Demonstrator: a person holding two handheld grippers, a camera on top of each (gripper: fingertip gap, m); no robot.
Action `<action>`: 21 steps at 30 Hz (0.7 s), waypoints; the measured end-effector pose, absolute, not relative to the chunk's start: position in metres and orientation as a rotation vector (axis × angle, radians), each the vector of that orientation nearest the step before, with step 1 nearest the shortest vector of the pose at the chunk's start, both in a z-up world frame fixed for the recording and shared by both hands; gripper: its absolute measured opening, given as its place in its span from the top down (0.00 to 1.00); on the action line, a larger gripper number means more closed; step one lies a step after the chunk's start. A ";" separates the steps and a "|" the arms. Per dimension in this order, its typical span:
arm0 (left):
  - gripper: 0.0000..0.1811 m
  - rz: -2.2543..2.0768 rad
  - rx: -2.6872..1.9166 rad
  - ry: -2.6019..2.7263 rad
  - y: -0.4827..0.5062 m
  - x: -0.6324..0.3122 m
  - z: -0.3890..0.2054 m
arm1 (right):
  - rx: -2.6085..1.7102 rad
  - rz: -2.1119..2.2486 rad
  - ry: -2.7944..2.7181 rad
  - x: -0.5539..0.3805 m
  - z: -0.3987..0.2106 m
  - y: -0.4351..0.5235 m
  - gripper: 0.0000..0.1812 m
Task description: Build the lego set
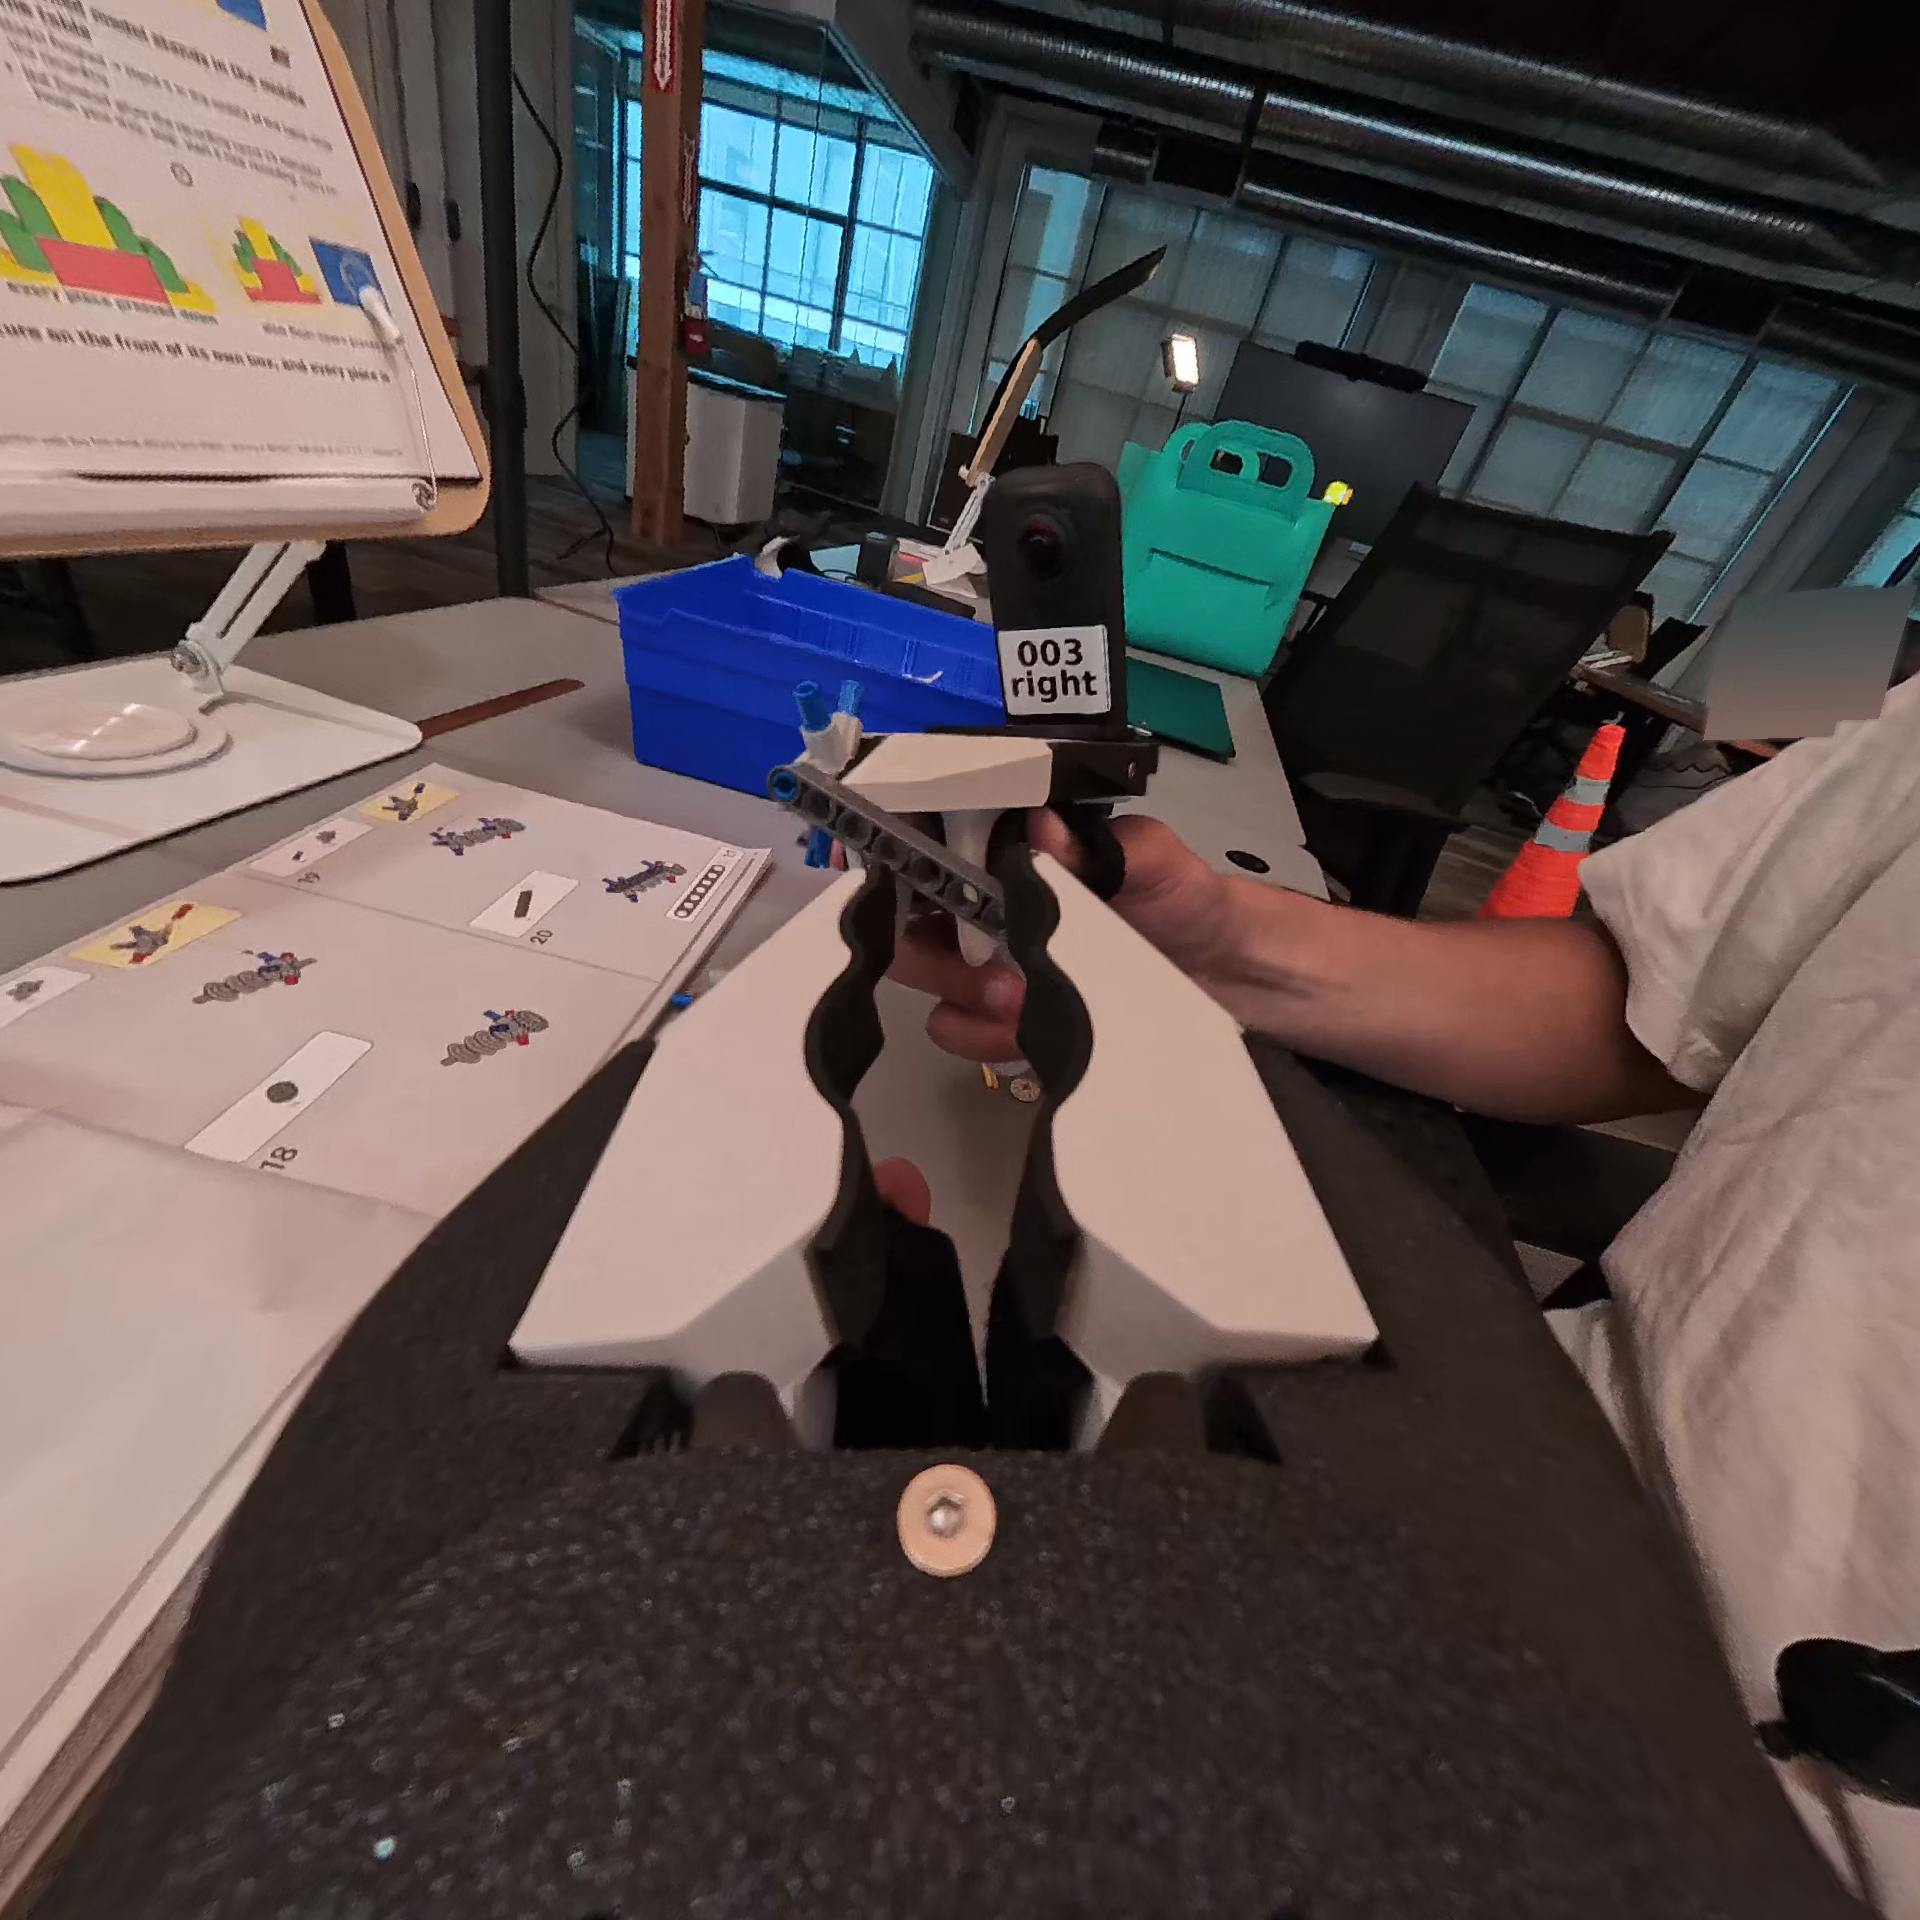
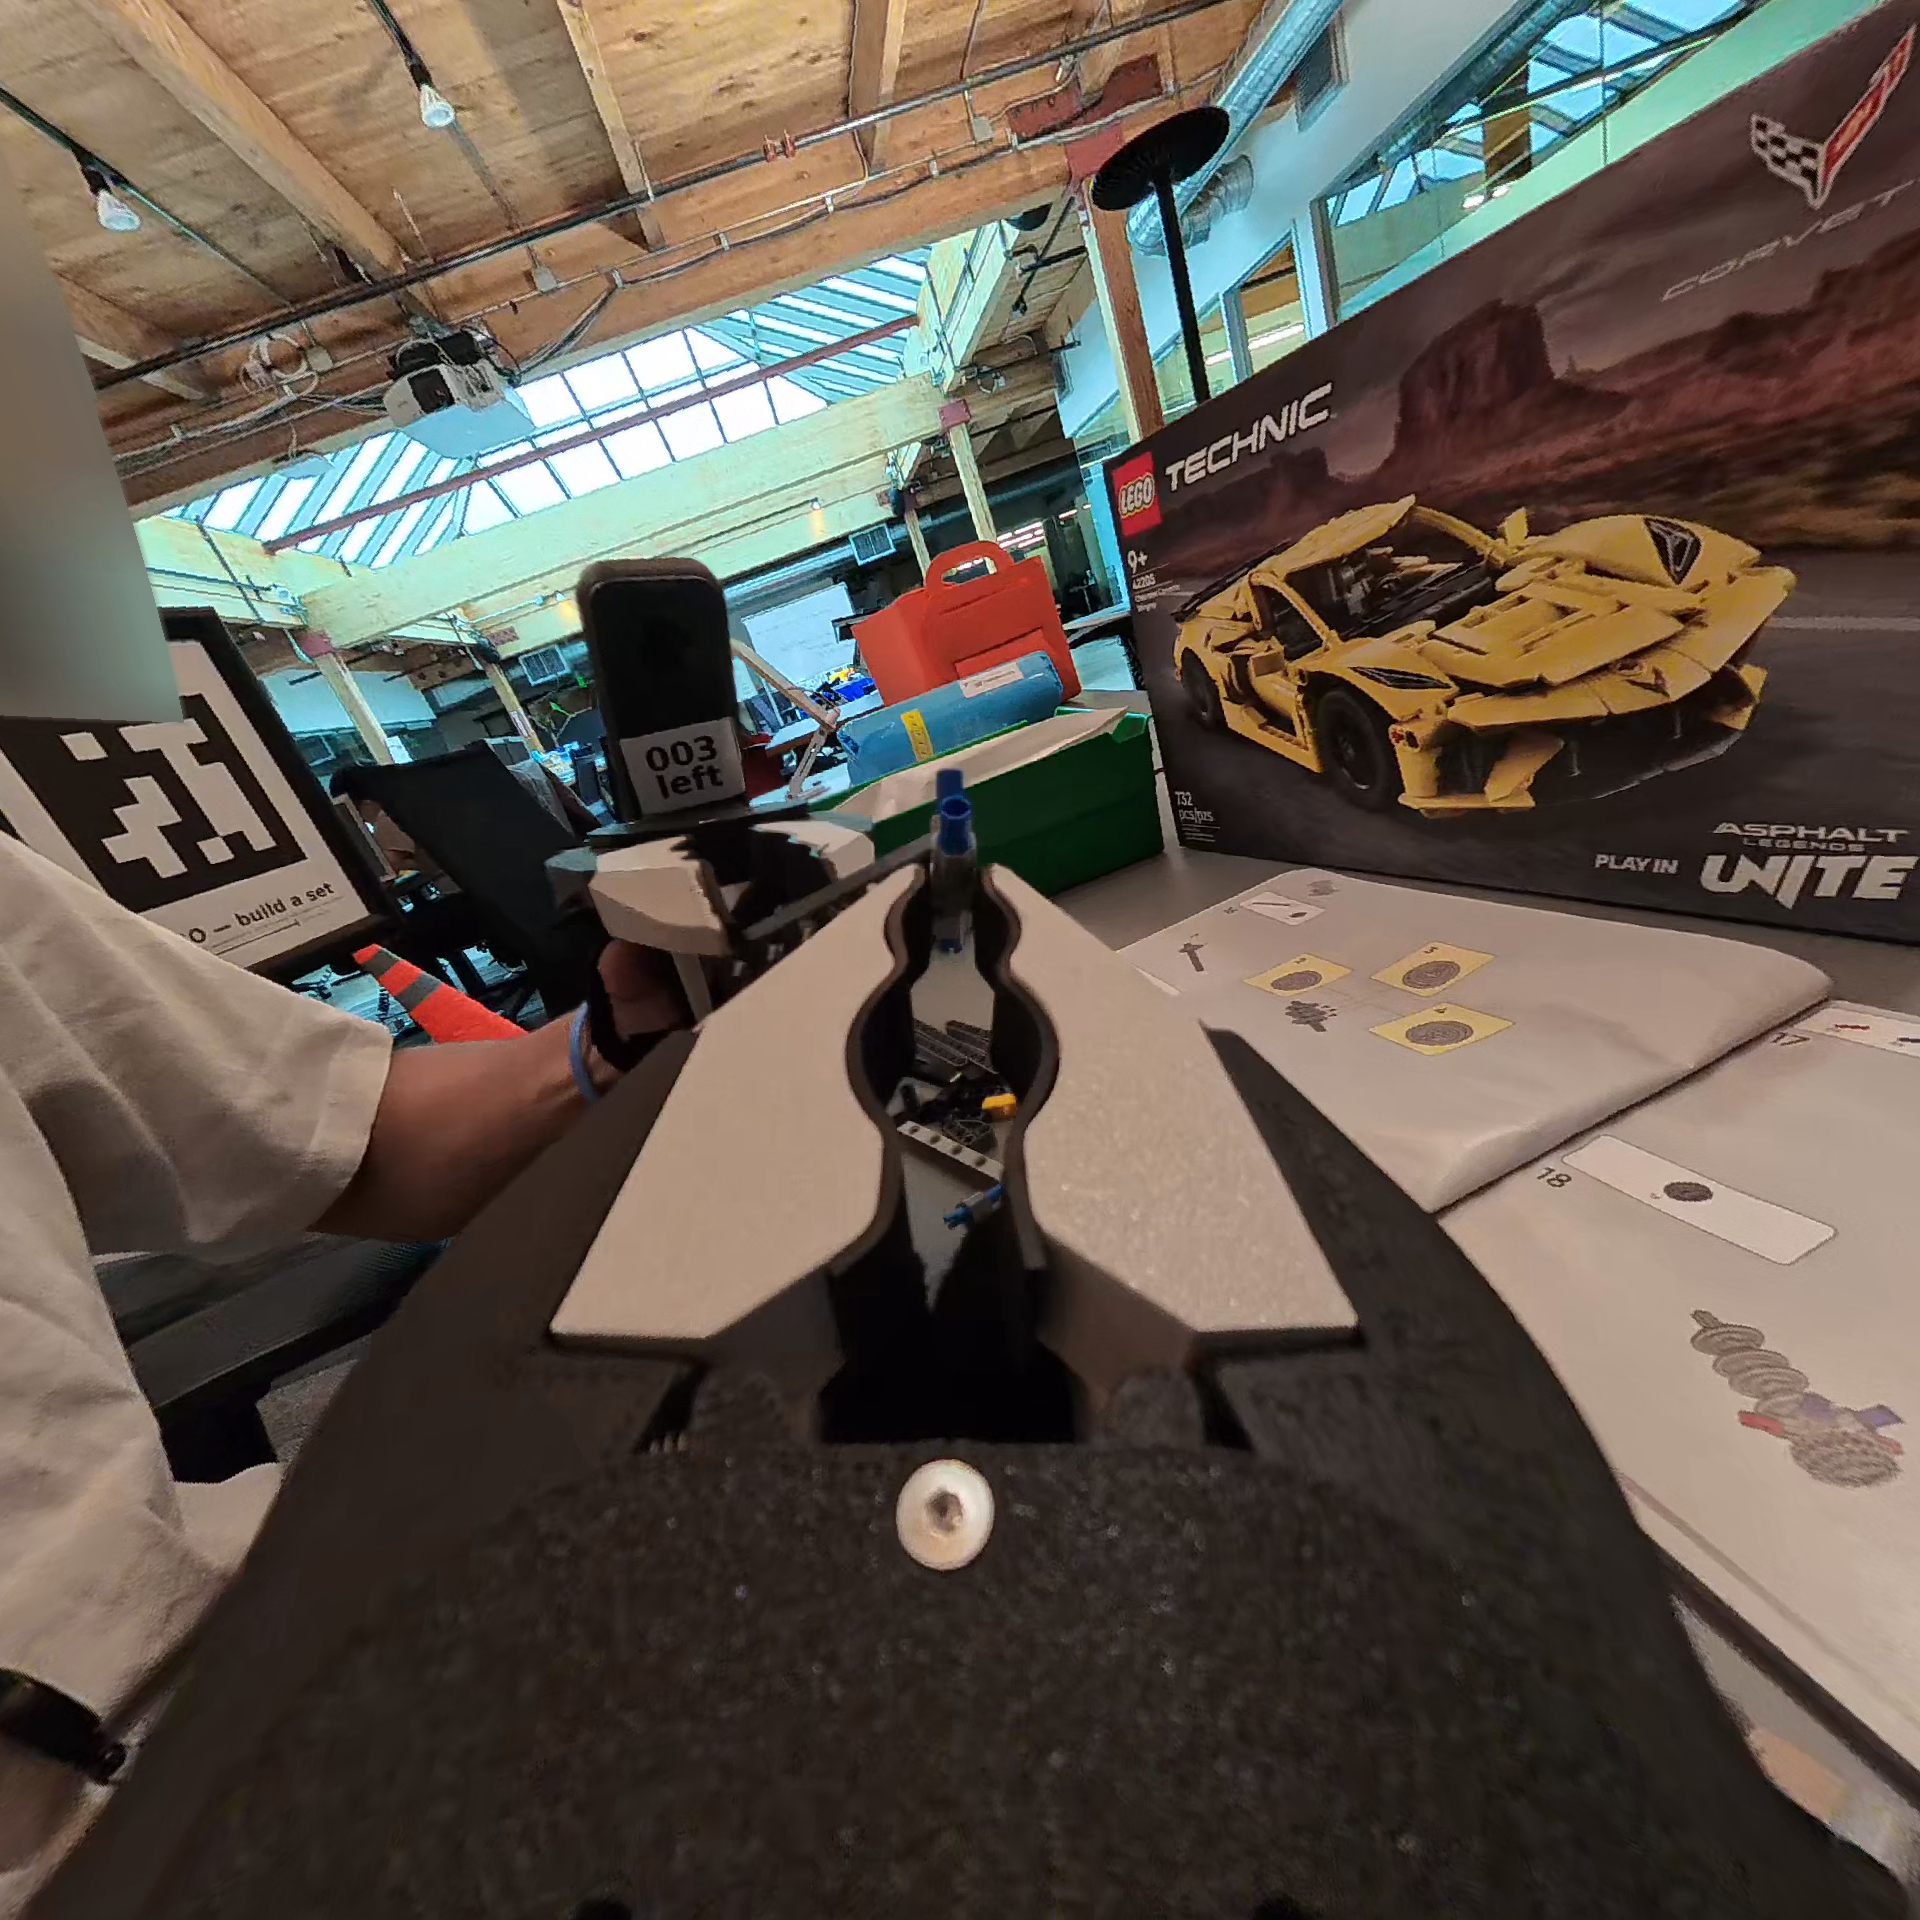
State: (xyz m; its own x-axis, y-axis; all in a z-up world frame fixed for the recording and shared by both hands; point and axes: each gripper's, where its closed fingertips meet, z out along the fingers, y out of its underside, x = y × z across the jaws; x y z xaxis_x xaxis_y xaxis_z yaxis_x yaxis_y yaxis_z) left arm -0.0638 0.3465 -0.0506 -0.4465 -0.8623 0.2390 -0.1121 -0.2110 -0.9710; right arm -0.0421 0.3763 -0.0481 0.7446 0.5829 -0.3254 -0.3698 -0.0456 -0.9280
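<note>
A dark grey Technic beam (image 1: 894, 852) is held in the air between both grippers. My left gripper (image 1: 951, 899) is shut on its near end. A small grey piece with blue pins (image 1: 826, 722) crosses the beam's far end. My right gripper (image 2: 951, 883) is shut on this blue-pin piece (image 2: 951, 831), which stands upright between its tips. In the left wrist view the right gripper (image 1: 935, 774) comes in from the right, held by a hand. In the right wrist view the left gripper (image 2: 675, 894) comes in from the left.
An open instruction booklet (image 1: 416, 935) lies on the grey table, also in the right wrist view (image 2: 1455, 1018). Loose parts (image 2: 956, 1101) lie below the right gripper. A blue bin (image 1: 779, 665), a page stand (image 1: 208, 312), the set's box (image 2: 1507, 623) and a green bin (image 2: 1039, 831) surround the work area. The grippers are tip to tip, or close to it.
</note>
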 end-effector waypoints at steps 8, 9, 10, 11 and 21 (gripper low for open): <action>0.92 -1.642 -1.242 1.508 0.355 -0.059 -0.063 | -1.481 0.714 -0.154 -0.033 -0.056 0.380 0.97; 0.93 -1.641 -1.272 1.530 0.356 -0.059 -0.067 | -1.512 0.620 -0.167 -0.028 -0.060 0.383 0.97; 0.93 -1.665 -1.300 1.541 0.355 -0.060 -0.070 | -1.532 0.526 -0.208 -0.025 -0.063 0.383 0.97; 0.94 -1.679 -1.332 1.540 0.356 -0.059 -0.073 | -1.536 0.460 -0.238 -0.025 -0.063 0.383 0.97; 0.93 -1.804 -1.370 1.463 0.358 -0.058 -0.067 | -1.538 0.120 -0.363 -0.022 -0.058 0.382 0.97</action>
State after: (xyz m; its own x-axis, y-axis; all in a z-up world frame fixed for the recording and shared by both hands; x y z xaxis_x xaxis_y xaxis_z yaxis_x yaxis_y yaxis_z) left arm -0.0582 0.3580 -0.0672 -0.4120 -0.8122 0.4131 -0.2365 -0.3426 -0.9092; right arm -0.0218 0.3821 -0.0579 0.9410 0.3012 0.1543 0.1494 0.0393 -0.9880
